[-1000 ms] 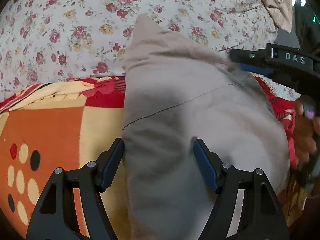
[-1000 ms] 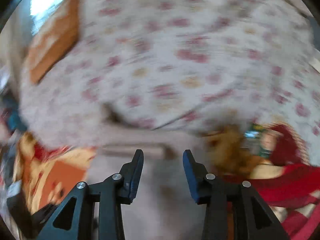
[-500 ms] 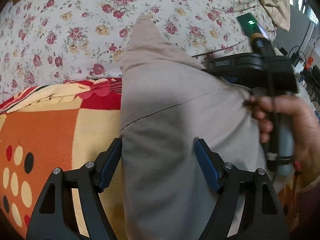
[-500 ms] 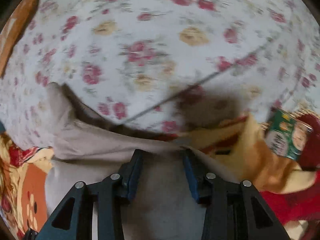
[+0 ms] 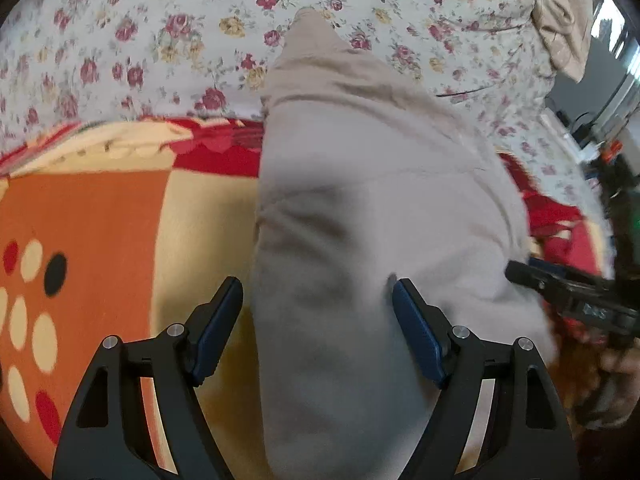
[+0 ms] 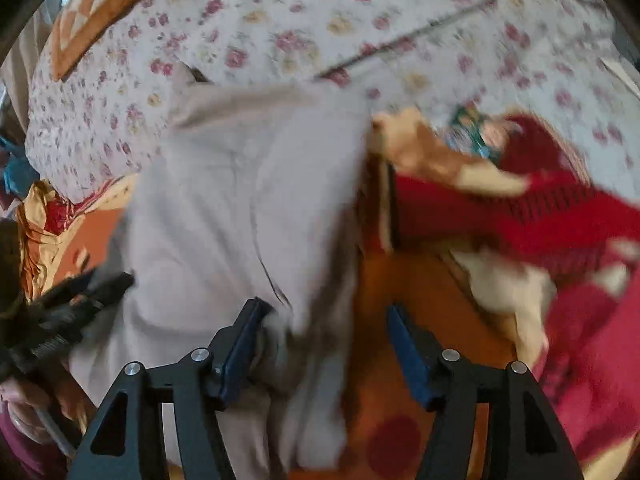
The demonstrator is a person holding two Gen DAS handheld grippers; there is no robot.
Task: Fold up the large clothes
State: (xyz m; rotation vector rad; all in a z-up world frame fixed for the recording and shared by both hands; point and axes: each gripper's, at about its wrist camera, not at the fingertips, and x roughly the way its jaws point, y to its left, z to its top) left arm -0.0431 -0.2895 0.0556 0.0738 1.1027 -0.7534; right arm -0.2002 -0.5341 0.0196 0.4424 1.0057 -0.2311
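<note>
A beige garment [image 5: 360, 220] lies lengthwise on an orange patterned blanket [image 5: 100, 220], its far end reaching a floral sheet [image 5: 160, 40]. The left gripper [image 5: 318, 320] and right gripper [image 6: 324, 336] both hover spread wide, holding nothing.

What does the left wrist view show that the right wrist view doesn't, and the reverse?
Only the left wrist view shows the dotted orange blanket panel and the right gripper from outside. Only the right wrist view shows the checked orange cushion and red fabric. Both share the beige garment and floral sheet.
</note>
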